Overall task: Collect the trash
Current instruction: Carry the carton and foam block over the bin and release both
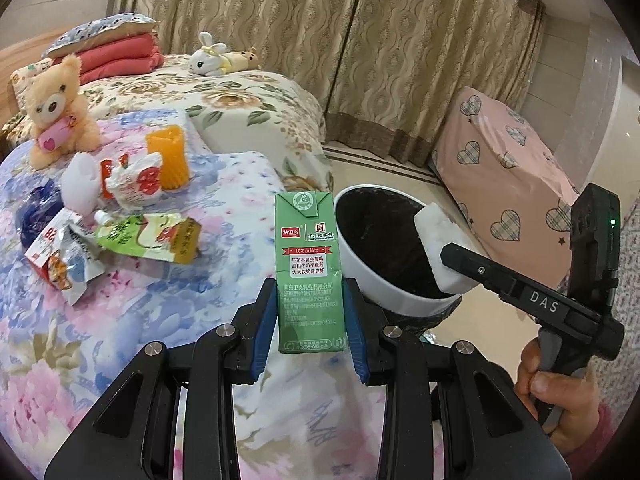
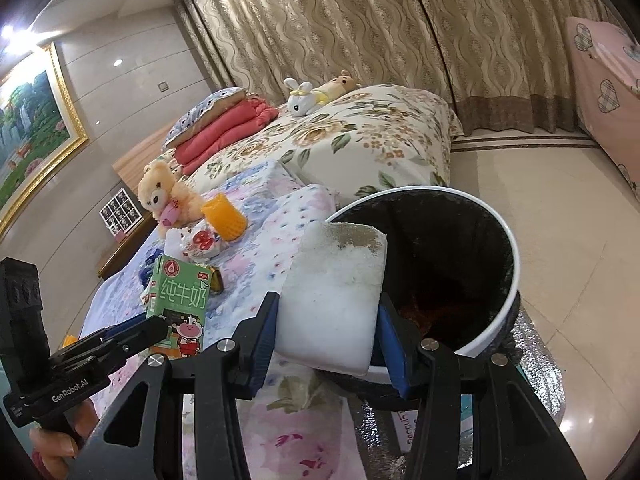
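Observation:
My left gripper (image 1: 310,312) is shut on an upright green milk carton (image 1: 308,264), held over the bed's edge next to the bin; it also shows in the right wrist view (image 2: 178,304). My right gripper (image 2: 326,320) is shut on a white foam block (image 2: 334,292), held over the rim of the white bin with a black liner (image 2: 480,248). In the left wrist view the foam block (image 1: 434,248) sits above the bin (image 1: 384,280). More trash lies on the floral bedspread: a green pouch (image 1: 148,236), crumpled wrappers (image 1: 132,184) and packets (image 1: 60,260).
An orange cup (image 1: 168,156) and a teddy bear (image 1: 60,112) stand on the bed (image 1: 120,340) behind the trash. A toy rabbit (image 1: 208,58) and folded red blankets (image 1: 120,56) lie farther back. A pink heart-print covered piece (image 1: 508,176) stands on the tiled floor (image 2: 560,240) to the right.

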{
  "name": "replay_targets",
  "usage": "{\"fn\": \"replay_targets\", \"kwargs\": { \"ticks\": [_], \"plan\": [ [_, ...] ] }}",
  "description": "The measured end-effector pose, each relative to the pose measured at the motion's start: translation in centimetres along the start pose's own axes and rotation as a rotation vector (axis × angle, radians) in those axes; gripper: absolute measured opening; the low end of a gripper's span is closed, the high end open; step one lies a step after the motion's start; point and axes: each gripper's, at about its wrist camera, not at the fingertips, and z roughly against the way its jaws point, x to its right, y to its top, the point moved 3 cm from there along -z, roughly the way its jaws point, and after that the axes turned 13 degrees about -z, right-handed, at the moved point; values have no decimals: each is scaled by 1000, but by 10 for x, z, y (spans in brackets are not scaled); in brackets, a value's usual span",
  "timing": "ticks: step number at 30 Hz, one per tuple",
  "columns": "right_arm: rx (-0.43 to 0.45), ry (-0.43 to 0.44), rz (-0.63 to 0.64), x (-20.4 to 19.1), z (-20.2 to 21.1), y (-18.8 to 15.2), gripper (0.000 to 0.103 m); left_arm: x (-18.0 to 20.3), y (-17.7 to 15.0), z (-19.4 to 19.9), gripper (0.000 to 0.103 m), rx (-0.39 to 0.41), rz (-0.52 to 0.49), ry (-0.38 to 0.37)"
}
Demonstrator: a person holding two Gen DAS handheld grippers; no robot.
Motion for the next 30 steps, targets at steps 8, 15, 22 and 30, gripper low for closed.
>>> {"fn": "replay_targets", "kwargs": {
  "ticks": [8, 15, 22, 30],
  "plan": [
    [1, -17, -21, 15, 0, 12, 48, 14, 17, -20, 31, -5, -23, -23],
    [-5, -34, -20, 27, -5, 24, 49, 28, 33, -45, 31, -29, -48, -58],
    [-19, -65, -22, 41, -14, 35, 49, 40, 48, -68, 31, -54, -70, -92],
    [-30, -79, -37, 54, -20, 47, 49, 51, 62, -91, 31, -81, -72, -122]
  ]
}}
